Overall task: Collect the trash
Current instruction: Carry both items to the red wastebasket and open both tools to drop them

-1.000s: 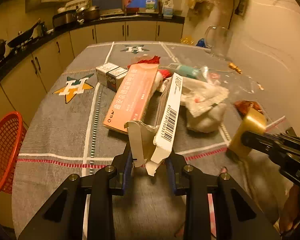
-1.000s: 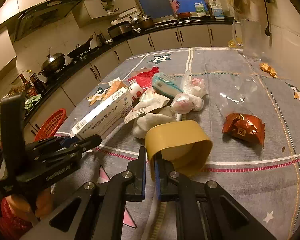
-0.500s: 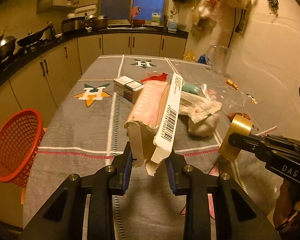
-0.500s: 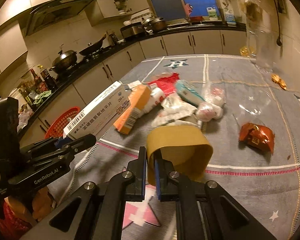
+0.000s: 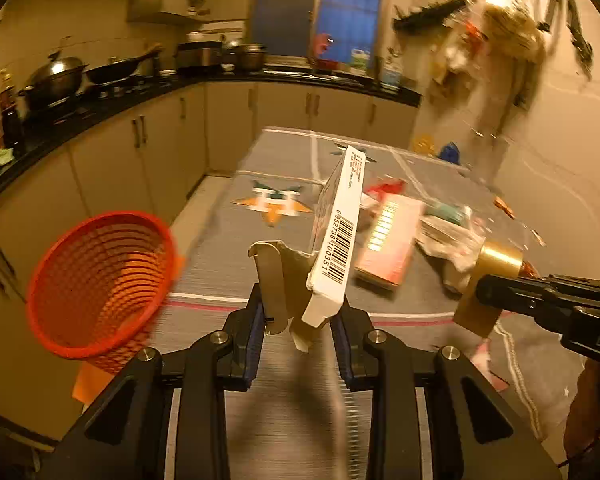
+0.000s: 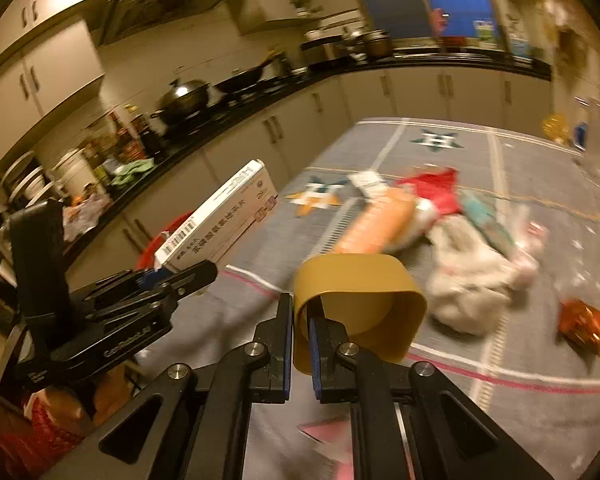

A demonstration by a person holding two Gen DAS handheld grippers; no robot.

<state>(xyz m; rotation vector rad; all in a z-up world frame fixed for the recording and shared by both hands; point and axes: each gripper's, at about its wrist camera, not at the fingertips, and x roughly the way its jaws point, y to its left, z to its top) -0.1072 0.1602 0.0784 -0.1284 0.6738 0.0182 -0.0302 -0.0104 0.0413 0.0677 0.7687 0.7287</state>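
My left gripper [image 5: 298, 320] is shut on a torn white carton with a barcode [image 5: 336, 240], held up above the table's near edge; it also shows in the right wrist view [image 6: 220, 220]. My right gripper [image 6: 300, 332] is shut on the wall of a yellow tape ring [image 6: 360, 308], also seen from the left wrist [image 5: 488, 280]. A red mesh basket [image 5: 100, 284] stands off the table's left side, below and left of the carton. More trash lies on the table: an orange-pink box [image 5: 392, 236], crumpled tissues [image 6: 476, 276], a red wrapper [image 6: 436, 188].
The table has a grey cloth with star marks [image 5: 276, 200]. A shiny brown wrapper [image 6: 580, 324] lies at the right. Kitchen cabinets and a counter with pots [image 5: 60, 80] run along the left. The wall [image 5: 560, 128] is on the right.
Both grippers have lifted and swung left with their loads. The red basket now looms larger and closer to the left gripper. The table trash has slid right in both views.
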